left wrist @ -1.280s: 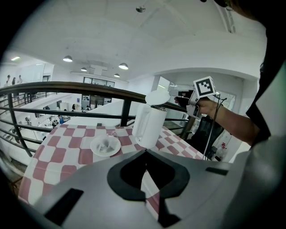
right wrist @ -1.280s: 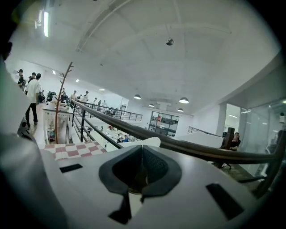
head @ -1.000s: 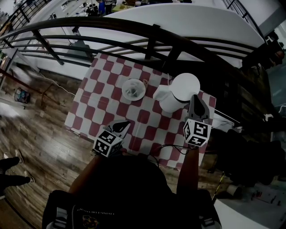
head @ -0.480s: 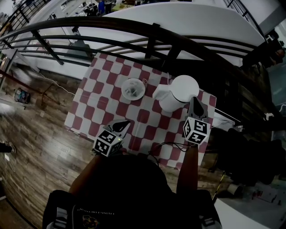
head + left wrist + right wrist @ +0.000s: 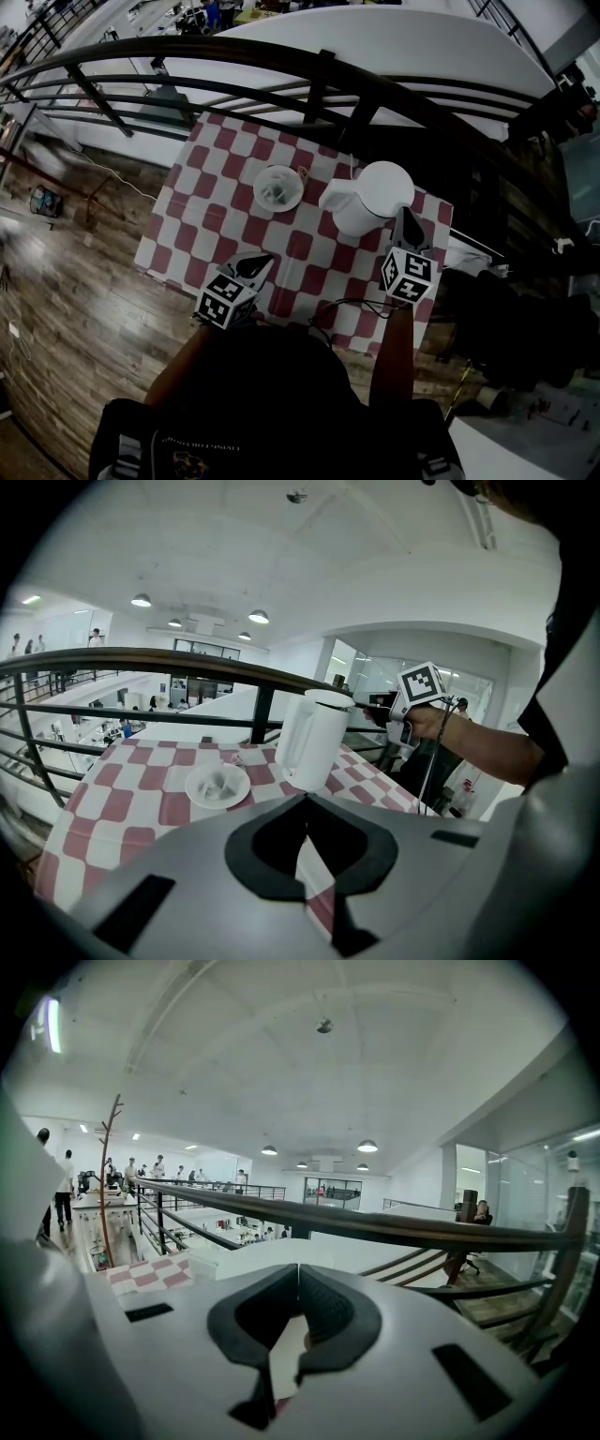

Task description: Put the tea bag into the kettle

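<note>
A white kettle (image 5: 373,195) stands at the back right of the checkered table (image 5: 202,220), with its lid on. The tea bag (image 5: 277,188) lies in a white saucer (image 5: 279,174) left of the kettle. My right gripper (image 5: 404,215) is shut, and its tips rest against the right edge of the kettle's lid; I see nothing clamped between them. From the left gripper view, the right gripper (image 5: 373,708) touches the top of the kettle (image 5: 313,739), and the saucer (image 5: 217,786) sits left of it. My left gripper (image 5: 262,261) hovers shut and empty over the table's near edge.
A black metal railing (image 5: 319,64) curves along the far side of the table. Wooden floor (image 5: 75,281) lies to the left. A thin cable (image 5: 349,304) loops over the near table edge by my right arm. Dark clutter (image 5: 506,319) stands to the right.
The right gripper has shifted slightly left and forward along the kettle's right side. The left gripper has stayed put. A person's feet at the left edge have gone from view.
</note>
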